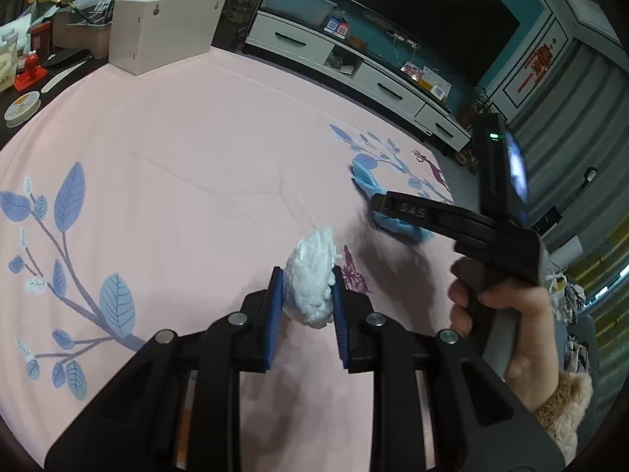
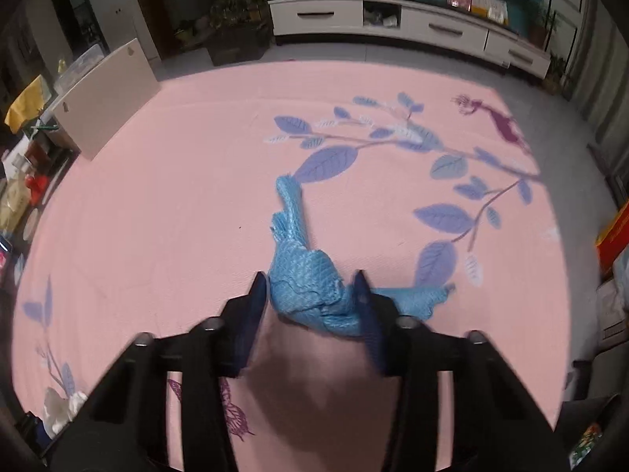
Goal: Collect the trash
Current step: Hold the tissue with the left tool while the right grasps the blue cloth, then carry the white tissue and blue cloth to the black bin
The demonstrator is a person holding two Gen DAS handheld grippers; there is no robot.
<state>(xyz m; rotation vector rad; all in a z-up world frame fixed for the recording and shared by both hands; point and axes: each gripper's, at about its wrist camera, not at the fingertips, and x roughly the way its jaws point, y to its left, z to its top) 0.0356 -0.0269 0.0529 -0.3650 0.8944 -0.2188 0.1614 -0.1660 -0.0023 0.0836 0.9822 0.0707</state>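
1. My left claw point(image 1: 307, 295) is clenched on a crumpled white tissue wad point(image 1: 312, 279). The wad sits squarely between my blue pads point(image 1: 276, 314), one pad pressed to each side, and its top bulges out past my fingertips. It looks lifted clear of the pink floral mat point(image 1: 196, 157), though I cannot be sure of the gap under it.

2. So on the left the pick-up step seems done. I judge this piece ready to carry off, but I see no bin or bag in either view, so I cannot say where it goes.

3. To the right of my left claw, a hand point(image 1: 507, 326) in a fuzzy tan cuff point(image 1: 566, 405) holds my right claw down at the mat.

4. My right claw point(image 2: 310, 299) straddles a crumpled blue mesh cloth point(image 2: 306, 287). Its bunched middle lies between my fingers; one tail runs ahead of my tips, another trails out beyond my right finger. Both pads seem to touch the bunch, yet the blur stops me telling whether they truly pinch it.

5. The step in hand is therefore grasping this second piece, which rests on the mat.

6. Next I need a firm squeeze on the thick bunch, then a straight lift, watching that the loose tails do not drag or slip free.
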